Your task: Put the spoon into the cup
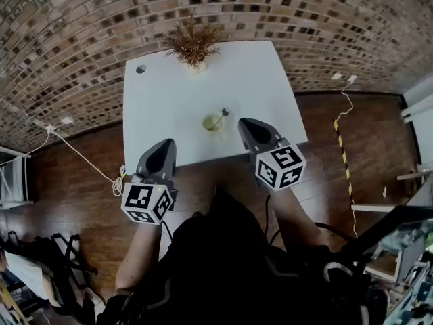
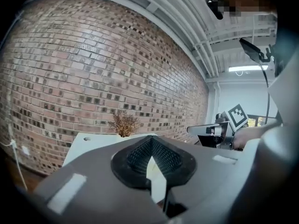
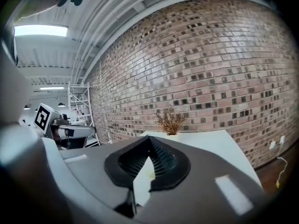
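Lab-like loft: brick wall (image 1: 81,32), scaffold (image 3: 78,104), loose floor cables (image 1: 81,154).

We see a small pale yellow-green cup (image 1: 212,124) upright near the front edge of the white table (image 1: 162,107). The spoon (image 1: 220,116) stands inside it, its dark handle leaning toward the table's far right.

Showing smooth matt white: table (image 1: 169,107). Looking rough and mottled, brick with pale mortar: wall (image 1: 81,39) at 12 o'clock. Gleaming as dark polished wood planks: floor (image 1: 74,175) at 9 and 3 o'clock of table. Appearing dry, brittle, twiggy: plant (image 1: 193,42). Shining pale and smooth: cup (image 1: 212,122). Looking dark and dull, too small for material: spoon (image 1: 220,116). Wearing matt grey plastic shells: left gripper (image 1: 164,147), right gripper (image 1: 247,124). Carrying black ribbed rubbery pads (image 2: 166,155).
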`<state>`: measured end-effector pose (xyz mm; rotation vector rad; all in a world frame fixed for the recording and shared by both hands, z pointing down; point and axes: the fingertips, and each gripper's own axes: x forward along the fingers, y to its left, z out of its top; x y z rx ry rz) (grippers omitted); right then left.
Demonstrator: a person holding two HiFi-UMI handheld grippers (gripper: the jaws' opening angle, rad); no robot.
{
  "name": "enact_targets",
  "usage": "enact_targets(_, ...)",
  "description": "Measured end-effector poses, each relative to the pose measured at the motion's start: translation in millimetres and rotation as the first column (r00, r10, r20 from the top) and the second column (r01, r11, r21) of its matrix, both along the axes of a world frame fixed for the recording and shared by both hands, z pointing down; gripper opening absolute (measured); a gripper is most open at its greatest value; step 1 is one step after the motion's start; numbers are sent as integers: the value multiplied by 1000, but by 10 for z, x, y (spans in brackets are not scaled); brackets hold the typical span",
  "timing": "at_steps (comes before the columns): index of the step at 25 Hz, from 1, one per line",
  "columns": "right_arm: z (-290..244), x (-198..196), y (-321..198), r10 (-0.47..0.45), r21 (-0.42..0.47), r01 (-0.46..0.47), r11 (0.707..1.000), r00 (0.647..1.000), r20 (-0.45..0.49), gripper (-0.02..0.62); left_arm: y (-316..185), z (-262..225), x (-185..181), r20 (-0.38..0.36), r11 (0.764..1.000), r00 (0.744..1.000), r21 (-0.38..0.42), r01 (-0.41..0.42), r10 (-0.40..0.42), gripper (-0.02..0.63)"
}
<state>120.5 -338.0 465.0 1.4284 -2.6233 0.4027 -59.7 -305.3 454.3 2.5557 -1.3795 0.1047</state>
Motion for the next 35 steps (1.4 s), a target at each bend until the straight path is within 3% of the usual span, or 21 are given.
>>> enact_targets(12, -359, -109, 884, -6, 13, 7, 1000, 1000, -25, 6, 830, -338, 74, 0, 994, 997, 72, -81, 81, 0)
enact_targets(21, -890, 327, 1350, -30, 133, 30, 991, 1000, -2, 6, 1215, -497, 428, 26, 995, 999, 91, -44, 42, 0)
enact_targets(24, -1002, 510, 1507, -67, 142, 67, 988, 998, -1, 6, 1364, -573, 590, 18, 997, 1000, 79, -11, 10, 0)
enact_targets(29, -991, 878, 1702, -128, 129, 132, 983, 991, -34, 6, 1582, -686, 1110, 69, 993, 997, 110, -49, 41, 0)
enact_targets(35, -875, 1156, 1789, -141, 120, 144, 982, 990, -32, 6, 1708, -792, 1318, 63, 996, 998, 93, -10, 4, 0)
